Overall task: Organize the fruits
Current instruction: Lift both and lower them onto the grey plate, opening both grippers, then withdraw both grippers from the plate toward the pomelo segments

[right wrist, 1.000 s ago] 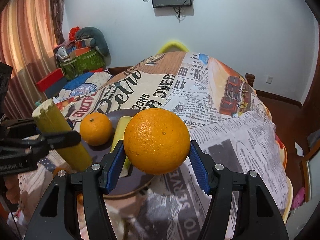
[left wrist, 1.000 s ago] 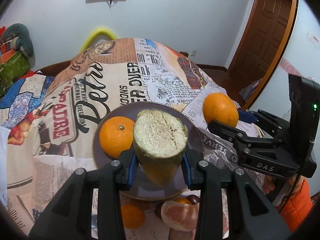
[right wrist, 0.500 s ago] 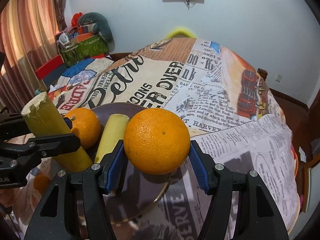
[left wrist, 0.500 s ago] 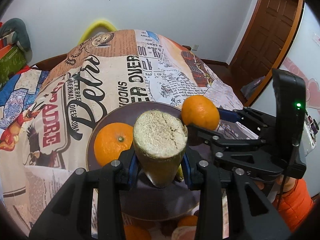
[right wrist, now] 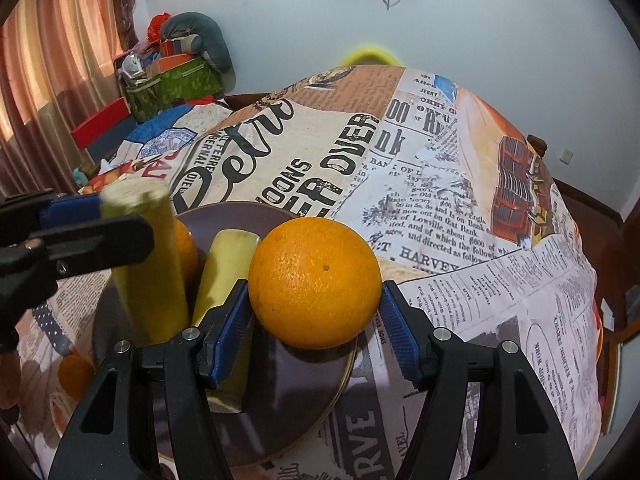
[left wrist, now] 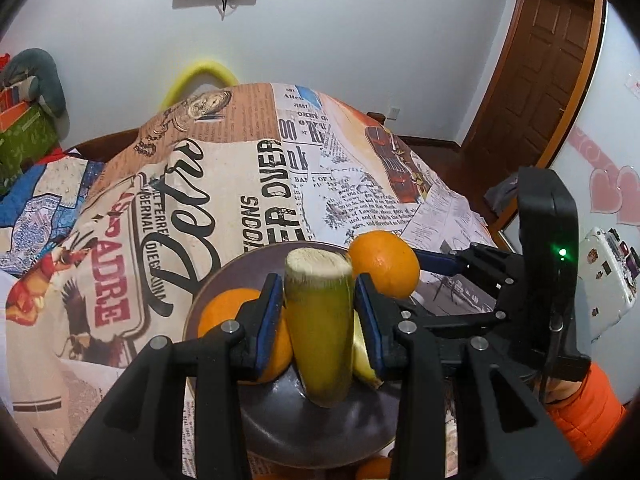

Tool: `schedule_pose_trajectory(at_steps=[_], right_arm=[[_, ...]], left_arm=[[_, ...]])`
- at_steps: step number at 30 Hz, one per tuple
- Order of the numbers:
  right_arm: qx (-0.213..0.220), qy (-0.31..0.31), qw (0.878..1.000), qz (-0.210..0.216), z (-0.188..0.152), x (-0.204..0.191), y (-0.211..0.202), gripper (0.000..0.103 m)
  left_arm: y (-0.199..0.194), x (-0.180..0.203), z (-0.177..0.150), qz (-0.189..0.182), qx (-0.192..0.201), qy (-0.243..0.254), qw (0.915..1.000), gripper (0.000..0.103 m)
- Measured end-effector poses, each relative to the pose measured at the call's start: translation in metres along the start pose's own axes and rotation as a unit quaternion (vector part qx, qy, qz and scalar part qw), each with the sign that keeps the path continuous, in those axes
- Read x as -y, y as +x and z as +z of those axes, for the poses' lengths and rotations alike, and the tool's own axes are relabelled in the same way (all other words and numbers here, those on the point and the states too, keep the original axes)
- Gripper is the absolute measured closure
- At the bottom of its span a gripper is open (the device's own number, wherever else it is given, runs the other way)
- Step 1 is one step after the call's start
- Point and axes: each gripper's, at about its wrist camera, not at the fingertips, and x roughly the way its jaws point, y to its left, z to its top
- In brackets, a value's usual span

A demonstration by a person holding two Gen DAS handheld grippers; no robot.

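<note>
While both loads hang over the plate [left wrist: 224,292], nothing is released yet.
Left claw [left wrist: 318,312]: pinching a cane [left wrist: 320,328] upright, its foot on or just above the plate; contact is hidden.
Right claw [right wrist: 314,320]: pinching an orange [right wrist: 314,282] over the plate's right rim.
Already plated: a second orange [left wrist: 224,312] and a second cane [right wrist: 224,276].
Risk: the cane may topple when freed; the orange may roll off the rim onto the counter [right wrist: 480,280].
Hard to make out: fruit at the near edge, cut off.
</note>
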Motion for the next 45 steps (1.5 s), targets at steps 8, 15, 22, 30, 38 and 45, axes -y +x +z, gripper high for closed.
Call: schedule_pose_trajectory(at_steps=[8,15,22,30,38,45], right_arm=[[-0.002,0.006,1.000,0.002,-0.001,0.000,-0.004,0.040],[0.020,0.011,1.000,0.009,0.001,-0.005,-0.026,0.040],[0.044,0.004,0.999,-0.004,-0.001,-0.016,-0.061,0.040],[0.066,0.011,0.998,-0.014,-0.017,-0.031,-0.101,0.040],[0.079,0.018,0.997,-0.015,-0.045,-0.052,-0.135,0.040],[0.066,0.033,0.997,-0.013,-0.074,-0.065,-0.142,0.032]], left_arm=[[-0.011,-0.006,-0.005,0.014,0.004,-0.002,0.9999,0.066],[-0.024,-0.007,-0.008,0.026,0.007,-0.003,0.9996,0.066],[-0.056,0.000,-0.013,0.030,0.021,0.000,0.9993,0.066],[-0.094,0.010,-0.029,0.035,0.029,0.007,0.9989,0.065],[-0.126,0.019,-0.057,0.038,0.026,0.018,0.9988,0.061],[-0.143,0.021,-0.087,0.045,0.016,0.019,0.9987,0.048]])
